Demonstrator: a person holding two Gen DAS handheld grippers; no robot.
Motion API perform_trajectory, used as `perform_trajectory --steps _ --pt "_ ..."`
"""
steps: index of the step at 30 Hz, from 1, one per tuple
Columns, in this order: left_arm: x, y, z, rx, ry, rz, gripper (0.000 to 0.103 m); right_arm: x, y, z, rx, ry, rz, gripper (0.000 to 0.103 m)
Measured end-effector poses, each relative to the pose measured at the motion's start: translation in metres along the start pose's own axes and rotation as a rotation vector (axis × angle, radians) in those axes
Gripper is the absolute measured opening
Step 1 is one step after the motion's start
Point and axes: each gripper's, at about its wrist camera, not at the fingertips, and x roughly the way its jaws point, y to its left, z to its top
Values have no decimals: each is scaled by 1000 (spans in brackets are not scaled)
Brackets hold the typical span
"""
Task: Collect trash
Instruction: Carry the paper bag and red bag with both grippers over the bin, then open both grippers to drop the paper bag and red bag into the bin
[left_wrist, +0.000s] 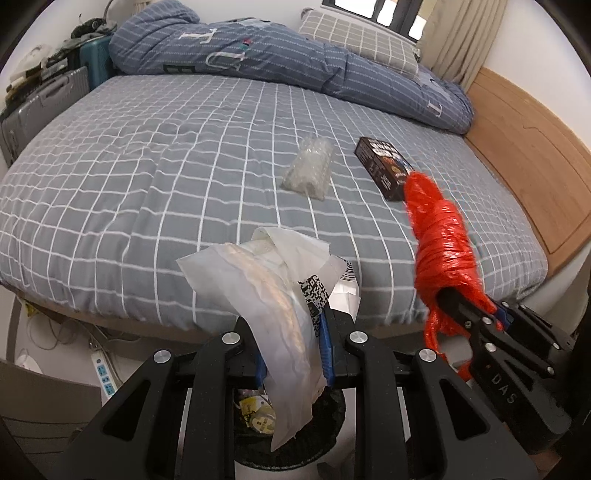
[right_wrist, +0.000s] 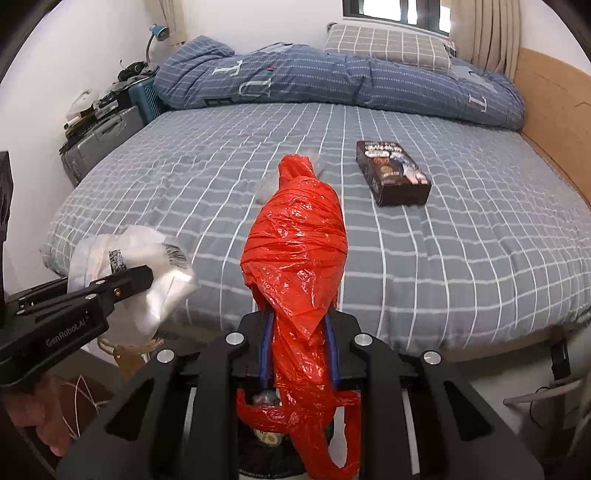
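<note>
Both pairs of jaws are clamped on trash: the left gripper (left_wrist: 291, 343) pinches a crumpled white mailing bag (left_wrist: 273, 295), and the right gripper (right_wrist: 299, 347) pinches a twisted red plastic bag (right_wrist: 295, 251). Each load sticks up and forward out of its jaws, with a loose tail hanging below.

Largest in view is the bed (left_wrist: 147, 177), with its grey checked sheet, a blue quilt (left_wrist: 258, 51) bunched along the far edge and a pillow (left_wrist: 354, 37) at the far right corner. Both grippers hang off the near edge of the bed, over the floor. Below them sits a dark round bin (left_wrist: 325, 417) with some trash already in it; the white bag's tail dangles into its mouth, and in the right wrist view the red bag's tail hangs over it too.

Two smaller pieces wait on the sheet, right of the middle: a dark printed box (right_wrist: 393, 177) and, just left of it, a clear bubble-wrap bundle (left_wrist: 308, 170).

The step in hand looks like the drop. To do it well, bring each bag's bulk squarely over the bin's mouth before parting the jaws, since the tall upper parts could tip outside the rim. Lowering first and releasing one at a time would help.
</note>
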Motion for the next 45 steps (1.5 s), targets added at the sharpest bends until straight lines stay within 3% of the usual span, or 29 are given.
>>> perform_trajectory --steps 10,20,45 --pt "7 7 -39 -1 42 9 21 2 7 -42 -11 38 20 21" --pt "38 19 -95 -24 154 4 21 10 17 -92 -24 106 47 21" --pt "128 56 -160 -38 316 80 21 115 27 -164 -24 364 41 22"
